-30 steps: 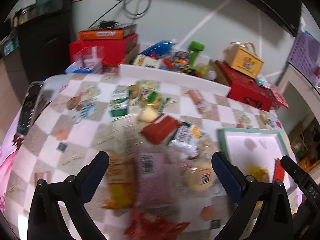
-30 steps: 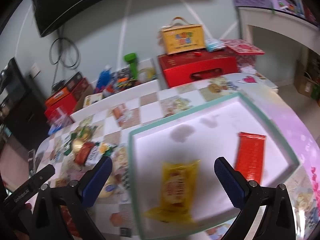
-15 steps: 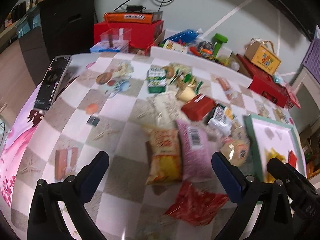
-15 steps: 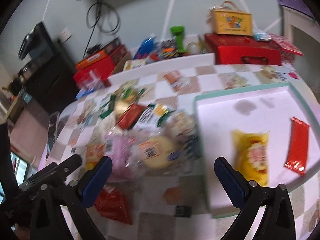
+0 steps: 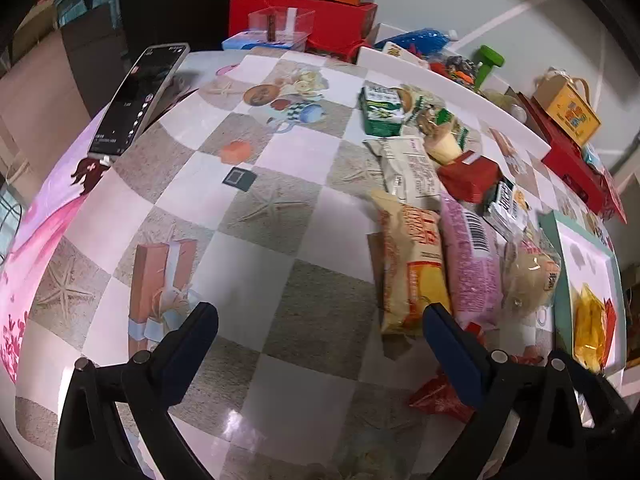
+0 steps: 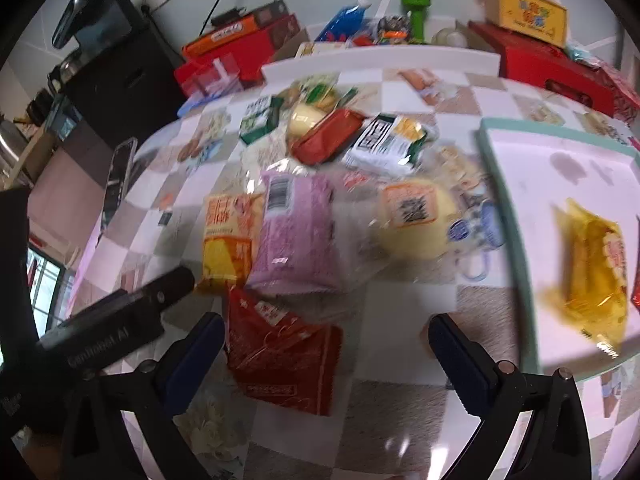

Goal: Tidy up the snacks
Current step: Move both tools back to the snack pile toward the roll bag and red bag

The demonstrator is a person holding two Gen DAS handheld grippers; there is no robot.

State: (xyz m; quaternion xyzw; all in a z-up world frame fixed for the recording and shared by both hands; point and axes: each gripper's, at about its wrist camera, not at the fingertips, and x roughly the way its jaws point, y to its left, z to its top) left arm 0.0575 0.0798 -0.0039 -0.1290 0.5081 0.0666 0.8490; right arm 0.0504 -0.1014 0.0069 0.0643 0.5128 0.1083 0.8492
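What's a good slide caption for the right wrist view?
Open right tongs hover over red snack bag, tray to the right.

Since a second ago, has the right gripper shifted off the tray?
Yes. The right gripper has swung left: the tray, earlier centred under its fingers, now sits at right, with the red packet below.

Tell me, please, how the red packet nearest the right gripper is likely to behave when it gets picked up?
The red packet looks like crinkled, glossy film, so it will probably flex and sag rather than stay stiff. It lies flat and thin on the table, so it is likely light. The shiny wrapper may slip between the open right gripper fingers.
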